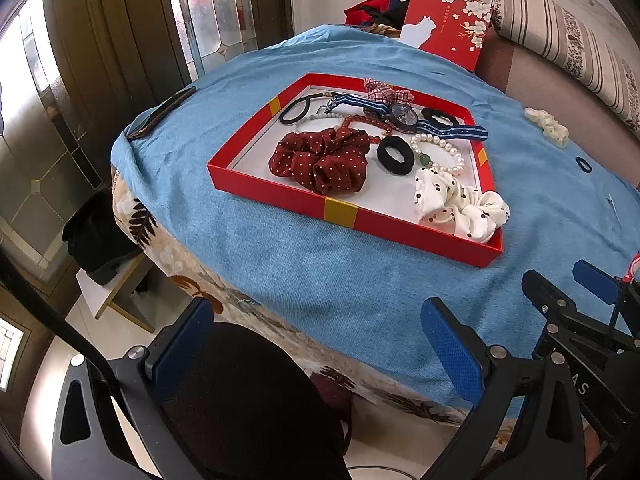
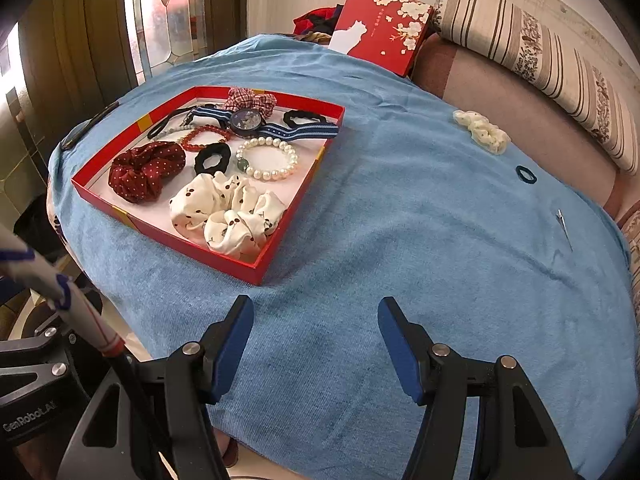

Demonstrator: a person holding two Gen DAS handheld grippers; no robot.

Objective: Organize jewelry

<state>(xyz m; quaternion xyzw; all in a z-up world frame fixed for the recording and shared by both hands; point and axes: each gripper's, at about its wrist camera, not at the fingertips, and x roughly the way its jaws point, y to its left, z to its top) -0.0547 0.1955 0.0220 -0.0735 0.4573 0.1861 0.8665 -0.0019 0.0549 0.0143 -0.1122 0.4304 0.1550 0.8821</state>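
A shallow red tray (image 1: 416, 236) (image 2: 256, 268) lies on the blue cloth (image 2: 400, 240). It holds a dark red dotted scrunchie (image 1: 320, 160), a white spotted scrunchie (image 2: 228, 212), a pearl bracelet (image 2: 272, 176), a black hair tie (image 2: 224, 152), a watch (image 2: 248, 120) on a striped strap, a red bead bracelet (image 2: 204, 134) and a plaid scrunchie (image 2: 250, 100). Outside the tray lie a cream scrunchie (image 2: 482, 130), a small dark hair tie (image 2: 518, 172) and a thin silver clip (image 2: 564, 226). My left gripper (image 1: 316, 344) and right gripper (image 2: 318, 344) hover open and empty at the near edge.
A red lid (image 2: 380, 24) with a white cat and blossoms leans at the back. A striped bolster (image 2: 540, 52) and sofa run along the right. A dark flat object (image 1: 164, 112) lies at the cloth's left edge. Glass door panels stand to the left.
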